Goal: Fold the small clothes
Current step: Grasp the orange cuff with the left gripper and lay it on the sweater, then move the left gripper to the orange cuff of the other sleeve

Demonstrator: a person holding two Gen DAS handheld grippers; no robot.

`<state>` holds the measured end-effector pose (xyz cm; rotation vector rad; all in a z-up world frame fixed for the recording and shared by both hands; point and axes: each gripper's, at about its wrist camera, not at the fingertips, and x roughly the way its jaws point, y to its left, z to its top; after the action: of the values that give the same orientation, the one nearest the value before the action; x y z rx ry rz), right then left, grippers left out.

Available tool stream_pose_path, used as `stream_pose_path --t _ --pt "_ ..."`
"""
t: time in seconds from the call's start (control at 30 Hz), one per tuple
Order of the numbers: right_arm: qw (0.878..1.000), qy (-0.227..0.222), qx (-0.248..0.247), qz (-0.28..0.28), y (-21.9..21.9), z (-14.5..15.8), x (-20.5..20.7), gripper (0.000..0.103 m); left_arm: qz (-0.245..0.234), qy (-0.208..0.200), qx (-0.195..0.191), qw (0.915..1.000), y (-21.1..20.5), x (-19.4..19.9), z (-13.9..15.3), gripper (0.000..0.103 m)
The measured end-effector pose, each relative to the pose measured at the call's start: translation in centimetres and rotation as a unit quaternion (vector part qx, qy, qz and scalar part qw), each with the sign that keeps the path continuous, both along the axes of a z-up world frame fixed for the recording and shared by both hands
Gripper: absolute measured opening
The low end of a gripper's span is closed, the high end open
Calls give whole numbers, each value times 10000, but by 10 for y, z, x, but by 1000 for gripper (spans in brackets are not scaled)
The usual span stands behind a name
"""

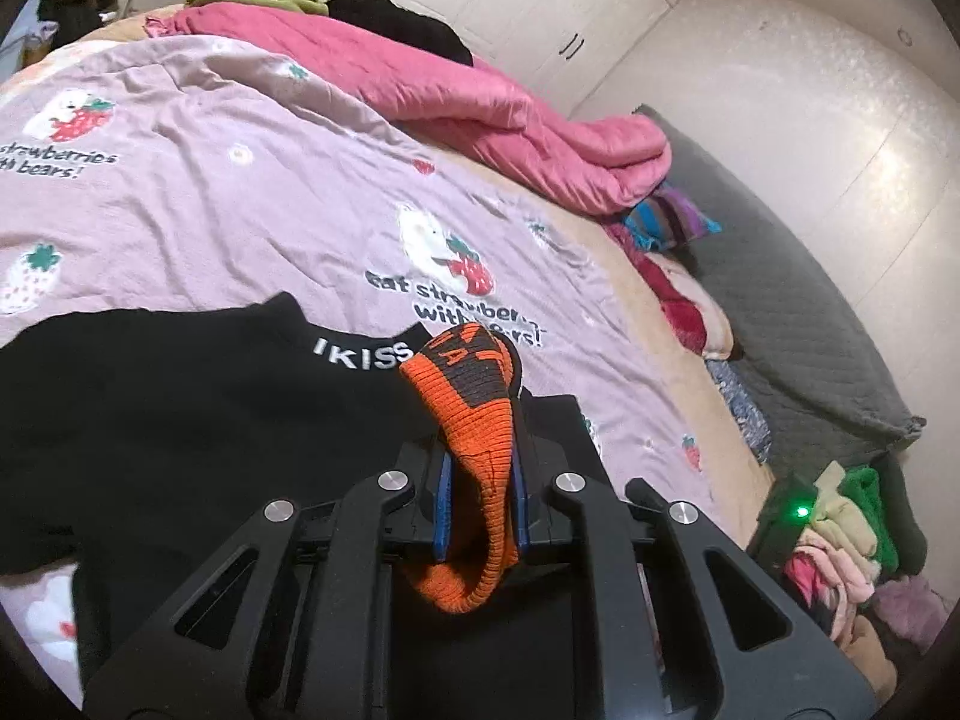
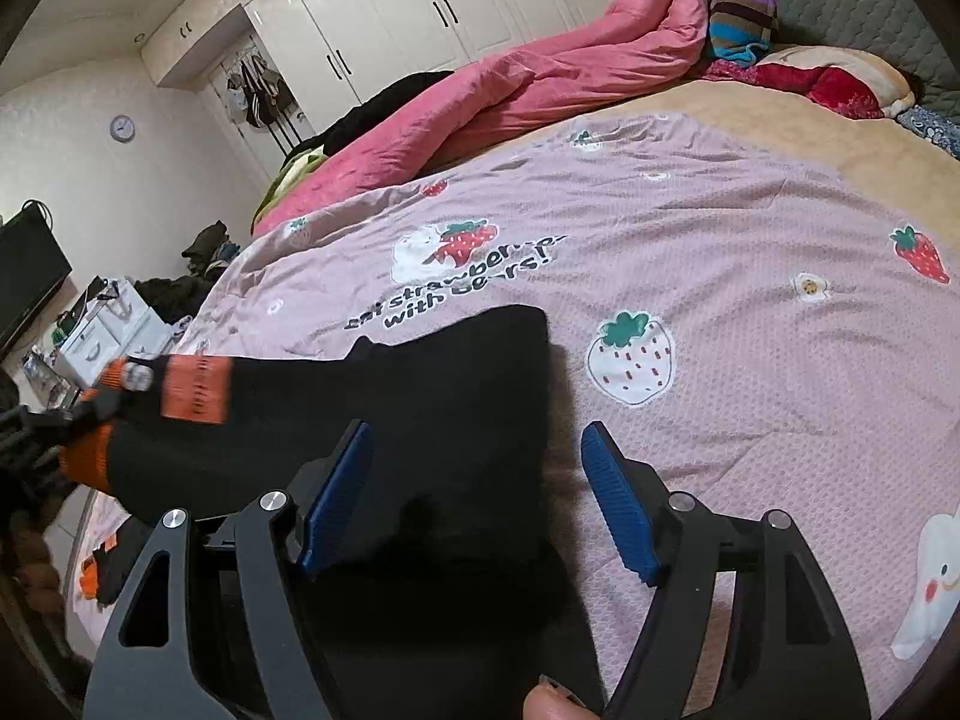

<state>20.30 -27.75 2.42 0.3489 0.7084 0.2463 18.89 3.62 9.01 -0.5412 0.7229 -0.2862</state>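
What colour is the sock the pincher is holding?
Orange with dark grey-black patches: the sock, seen best in the left wrist view.

You have two black two-finger grippers, left (image 1: 480, 480) and right (image 2: 477, 498), one orange-and-black knitted sock (image 1: 474, 420), one black garment (image 2: 420, 396), one pink strawberry-print sheet (image 2: 720, 252), one pink quilt (image 1: 480, 102).

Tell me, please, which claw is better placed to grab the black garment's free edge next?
Right. The right claw is open and empty, hovering over the black garment's edge on the sheet. The left claw is shut on the orange cuff.
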Motion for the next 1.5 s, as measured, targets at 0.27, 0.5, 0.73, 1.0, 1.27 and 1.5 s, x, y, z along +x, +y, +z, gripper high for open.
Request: stream_pose_path --t 0.27,0.5,0.73,1.0,1.27,1.5 --pt "9996 56 -211 174 18 -6 1 71 467 328 154 9983 38 -10 -28 7" --pt "9975 20 -515 475 42 -10 1 71 621 593 553 9948 49 -12 -48 8" --pt "9914 19 -932 917 78 -17 2 71 786 550 1278 9871 45 -20 -50 24" --pt "9841 701 -1217 1087 96 -50 13 71 564 1189 1673 9771 30 -11 -92 44" --pt "9867 667 -1013 1078 88 -50 8 71 587 1290 1656 9760 37 -18 -108 45" --pt "9904 322 -804 1074 84 -32 -1 83 805 1158 1471 9790 44 -34 -89 61"
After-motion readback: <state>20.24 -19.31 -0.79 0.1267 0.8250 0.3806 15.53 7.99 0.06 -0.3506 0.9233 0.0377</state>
